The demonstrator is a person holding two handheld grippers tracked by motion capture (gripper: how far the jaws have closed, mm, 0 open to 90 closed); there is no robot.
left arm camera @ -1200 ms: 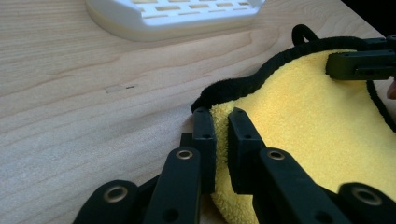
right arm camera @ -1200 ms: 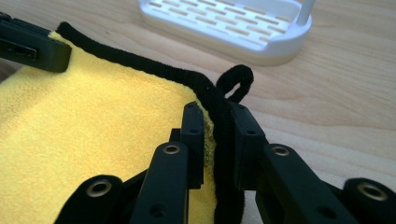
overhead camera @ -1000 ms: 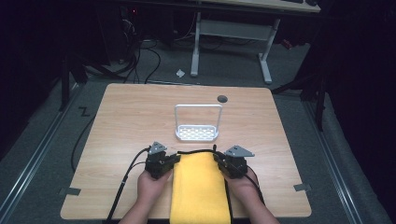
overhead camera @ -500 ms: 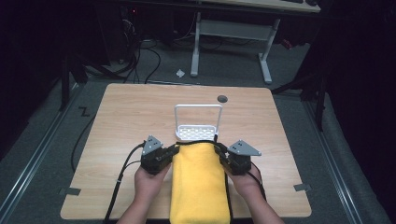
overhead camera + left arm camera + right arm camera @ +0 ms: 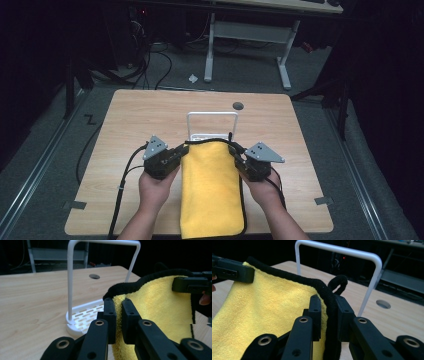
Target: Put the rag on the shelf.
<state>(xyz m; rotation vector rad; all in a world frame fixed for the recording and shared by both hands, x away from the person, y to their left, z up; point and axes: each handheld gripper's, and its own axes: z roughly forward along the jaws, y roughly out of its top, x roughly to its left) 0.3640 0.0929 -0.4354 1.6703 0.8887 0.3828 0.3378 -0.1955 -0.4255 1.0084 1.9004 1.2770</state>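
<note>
Left fingers (image 5: 110, 315): nearly closed, with the near-left corner of the yellow towel (image 5: 210, 190) pinched between them just under its black edging.
Right fingers (image 5: 315, 312): nearly closed as well, clamped on the towel's other top corner, the black hem and its small hanging loop (image 5: 338, 283) rising just above the tips.
Left gripper (image 5: 172, 156) and right gripper (image 5: 242, 159): held level with each other, the towel's top edge stretched between them and lifted off the table (image 5: 135, 120).
Towel: raised at the fingers; its lower part is draped back toward the person and over the near table edge.
White rack (image 5: 212, 125): stood just beyond the fingertips, its arched bar (image 5: 103, 242) seen above and behind the held edge, not yet touched by the cloth.
Done so far: both corners are secured and the edge has been brought up close to the rack.
Left to do, as judged: the edge is to be carried over the bar, lowered and released so the towel hangs.
</note>
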